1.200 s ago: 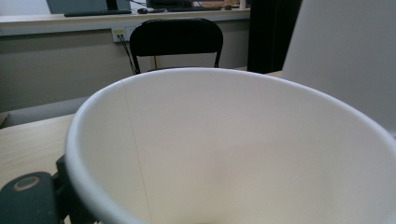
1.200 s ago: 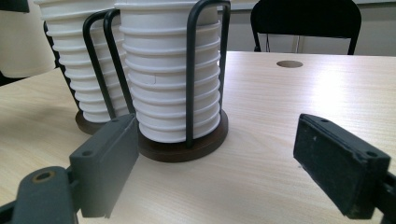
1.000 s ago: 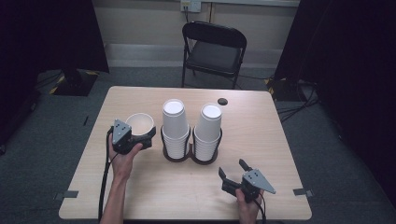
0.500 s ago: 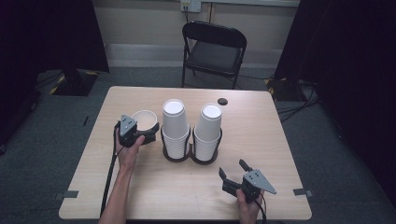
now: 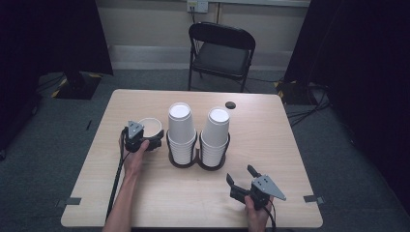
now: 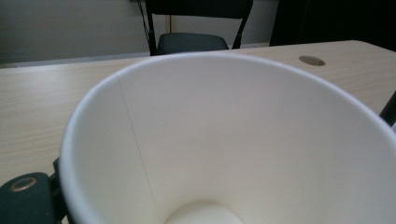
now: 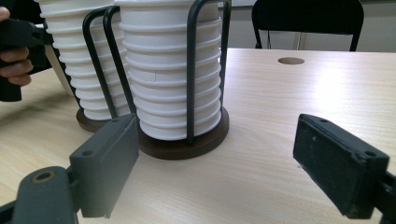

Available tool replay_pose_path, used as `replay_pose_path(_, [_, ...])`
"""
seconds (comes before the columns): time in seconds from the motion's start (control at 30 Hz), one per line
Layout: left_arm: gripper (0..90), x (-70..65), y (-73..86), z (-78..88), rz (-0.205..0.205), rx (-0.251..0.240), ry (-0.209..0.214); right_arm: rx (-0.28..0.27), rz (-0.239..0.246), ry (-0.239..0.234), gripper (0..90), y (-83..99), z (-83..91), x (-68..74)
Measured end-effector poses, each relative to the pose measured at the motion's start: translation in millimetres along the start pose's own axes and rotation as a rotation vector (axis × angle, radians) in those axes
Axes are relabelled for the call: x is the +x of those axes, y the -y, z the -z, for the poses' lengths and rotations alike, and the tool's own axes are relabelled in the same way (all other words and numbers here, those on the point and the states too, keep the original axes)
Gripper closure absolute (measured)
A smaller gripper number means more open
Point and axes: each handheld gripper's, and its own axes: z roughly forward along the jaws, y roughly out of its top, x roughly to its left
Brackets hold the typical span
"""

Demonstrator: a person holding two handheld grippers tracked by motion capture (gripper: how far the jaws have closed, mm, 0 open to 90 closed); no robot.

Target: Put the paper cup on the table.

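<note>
A single white paper cup (image 5: 150, 127) sits mouth-up in my left gripper (image 5: 153, 141), which is shut on it just left of the cup holder. In the left gripper view the cup's inside (image 6: 233, 140) takes up most of the picture. Two stacks of upside-down white cups, the left stack (image 5: 181, 130) and the right stack (image 5: 214, 135), stand in a dark wire holder (image 5: 197, 162) at the table's middle. My right gripper (image 5: 241, 176) rests open near the front right, its jaws wide apart and pointing at the right stack (image 7: 173, 74).
The light wooden table (image 5: 270, 145) has a small dark round cap (image 5: 230, 105) near its far edge. A black folding chair (image 5: 220, 50) stands behind the table. Dark curtains hang on both sides.
My left gripper has carried the cup to the right, from well left of the holder to right beside the left stack. The right gripper has stayed put.
</note>
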Motion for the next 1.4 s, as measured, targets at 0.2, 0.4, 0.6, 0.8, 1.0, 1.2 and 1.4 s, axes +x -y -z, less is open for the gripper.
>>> replay_pose_path(0.2, [13.2, -1.5, 6.7, -5.6, -0.009, 0.074, -0.026, 0.001, -0.004, 0.001, 13.4, 0.0, 0.0, -0.1])
replay_pose_path(0.4, [15.7, 0.3, 14.0, -9.8, 0.003, 0.171, -0.039, -0.001, -0.009, -0.004, 13.4, 0.0, 0.4, -0.7])
replay_pose_path(0.6, [15.5, 1.1, 14.0, -7.9, 0.0, 0.201, -0.049, -0.003, -0.024, -0.013, 13.4, 0.1, 0.6, -1.9])
replay_pose_path(0.8, [15.6, -2.0, 17.0, -3.9, -0.028, 0.249, -0.067, -0.002, -0.025, -0.013, 13.4, 0.1, 0.6, -2.0])
replay_pose_path(1.0, [15.6, 0.6, 19.2, 3.0, 0.008, 0.231, -0.081, -0.004, -0.032, -0.017, 13.4, 0.2, 0.9, -2.8])
replay_pose_path(1.2, [15.6, -0.2, 22.6, 13.9, 0.016, 0.199, -0.099, -0.004, -0.033, -0.017, 13.4, 0.2, 1.0, -2.9])
replay_pose_path(1.4, [15.6, -1.6, 25.0, 22.2, 0.014, 0.207, -0.087, -0.004, -0.03, -0.017, 13.4, 0.2, 1.0, -2.8])
